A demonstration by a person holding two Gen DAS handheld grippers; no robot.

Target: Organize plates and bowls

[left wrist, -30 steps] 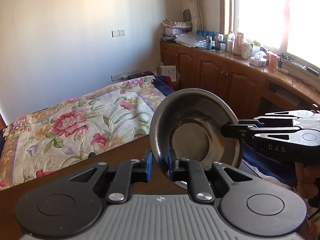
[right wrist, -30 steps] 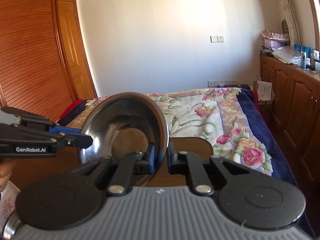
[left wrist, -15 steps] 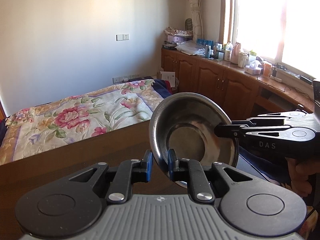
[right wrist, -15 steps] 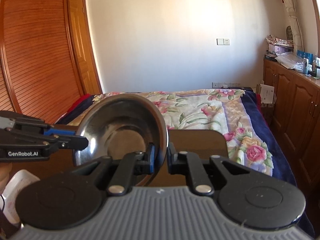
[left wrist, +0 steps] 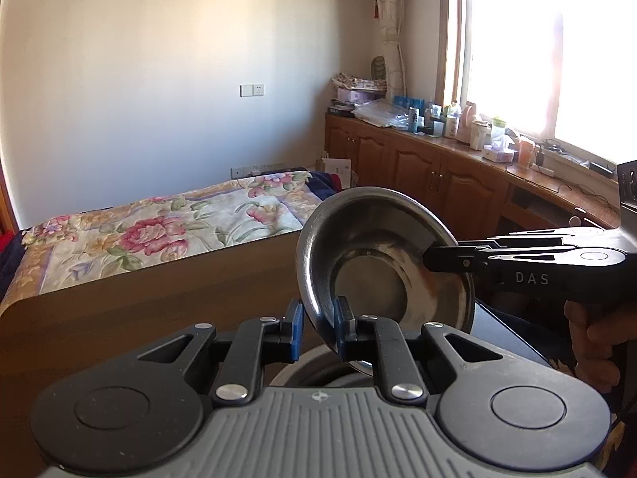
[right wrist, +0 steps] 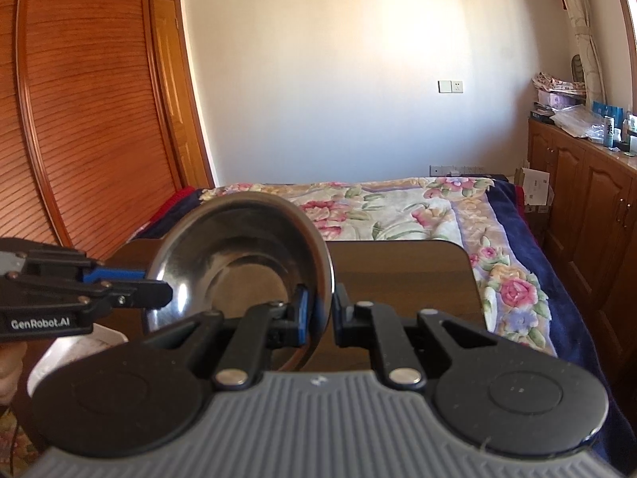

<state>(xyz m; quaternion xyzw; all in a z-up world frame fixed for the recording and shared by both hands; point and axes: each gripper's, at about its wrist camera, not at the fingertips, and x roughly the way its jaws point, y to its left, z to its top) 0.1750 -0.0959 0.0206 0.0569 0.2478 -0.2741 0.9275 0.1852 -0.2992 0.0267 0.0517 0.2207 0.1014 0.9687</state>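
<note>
Bowl (left wrist: 384,263) of steel hangs in the air above the brown table (left wrist: 139,318), tilted so that its hollow faces the cameras, and it is carried by two opposite sides of its rim, which I think keeps it from swinging. The left gripper (left wrist: 316,328) pinches the near edge of the rim and the right gripper (right wrist: 318,316) pinches the other edge, each with fingers closed on the thin metal. Just under the bowl another round vessel (left wrist: 318,370) shows partly, perhaps the place for stacking.

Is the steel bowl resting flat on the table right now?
No. The steel bowl is tilted on edge in the air, with the left gripper and right gripper clamping its rim.
</note>
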